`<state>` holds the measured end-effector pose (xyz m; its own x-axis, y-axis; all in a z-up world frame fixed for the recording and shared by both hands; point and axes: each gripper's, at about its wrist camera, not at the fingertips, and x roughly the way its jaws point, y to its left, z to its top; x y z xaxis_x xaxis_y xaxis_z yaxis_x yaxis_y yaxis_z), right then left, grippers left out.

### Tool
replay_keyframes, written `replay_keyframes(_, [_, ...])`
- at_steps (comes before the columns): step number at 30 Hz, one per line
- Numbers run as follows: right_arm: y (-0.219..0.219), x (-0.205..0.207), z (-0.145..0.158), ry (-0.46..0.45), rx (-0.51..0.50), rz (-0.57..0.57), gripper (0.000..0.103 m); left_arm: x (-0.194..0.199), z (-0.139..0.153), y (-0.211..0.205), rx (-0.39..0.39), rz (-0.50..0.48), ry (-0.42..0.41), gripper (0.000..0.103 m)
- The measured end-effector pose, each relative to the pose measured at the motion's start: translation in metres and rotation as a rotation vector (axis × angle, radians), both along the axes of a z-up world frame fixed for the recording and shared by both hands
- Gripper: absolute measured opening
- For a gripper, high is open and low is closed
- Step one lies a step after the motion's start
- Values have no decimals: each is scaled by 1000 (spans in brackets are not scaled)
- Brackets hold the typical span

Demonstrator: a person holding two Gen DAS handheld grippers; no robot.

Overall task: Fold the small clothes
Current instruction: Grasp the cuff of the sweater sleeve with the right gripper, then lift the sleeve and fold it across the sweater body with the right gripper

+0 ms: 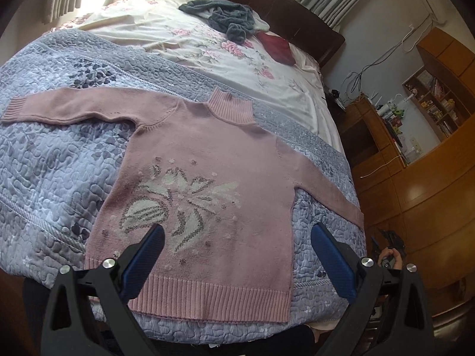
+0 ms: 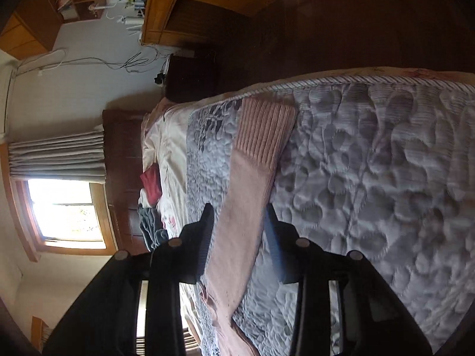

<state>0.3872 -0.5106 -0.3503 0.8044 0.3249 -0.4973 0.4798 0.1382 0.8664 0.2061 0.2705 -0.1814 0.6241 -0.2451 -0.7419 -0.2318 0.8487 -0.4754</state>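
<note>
Pink knitted jumper with a white leaf pattern spread flat, front up, on the blue-grey quilted bedspread of a bed.

Left claw hovers wide open over the jumper's lower part near the ribbed hem, holding nothing; right claw is open too, its dark fingers either side of the jumper's right sleeve, not closed on it; a grey garment and a dark red cloth lie well apart near the headboard.
</note>
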Motion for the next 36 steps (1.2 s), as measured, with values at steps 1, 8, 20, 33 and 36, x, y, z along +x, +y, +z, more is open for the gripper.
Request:
replay_keyframes(1, [-5, 8, -8, 10, 2, -9, 33, 6, -3, 0, -2, 3, 6, 99])
replay_keyframes(8, [-19, 45, -50, 104, -32, -35, 33, 34, -38, 1, -72, 27, 70, 99])
replay_keyframes(20, [-14, 81, -34, 70, -165, -12, 6, 40, -69, 19, -128, 49, 131, 99])
replay_keyframes(33, [156, 124, 130, -196, -534, 331, 5, 47, -100, 53, -203, 25, 179, 99])
replay_keyframes(36, [208, 127, 148, -238, -588, 404, 5, 55, -99, 54, -224, 4, 196, 99])
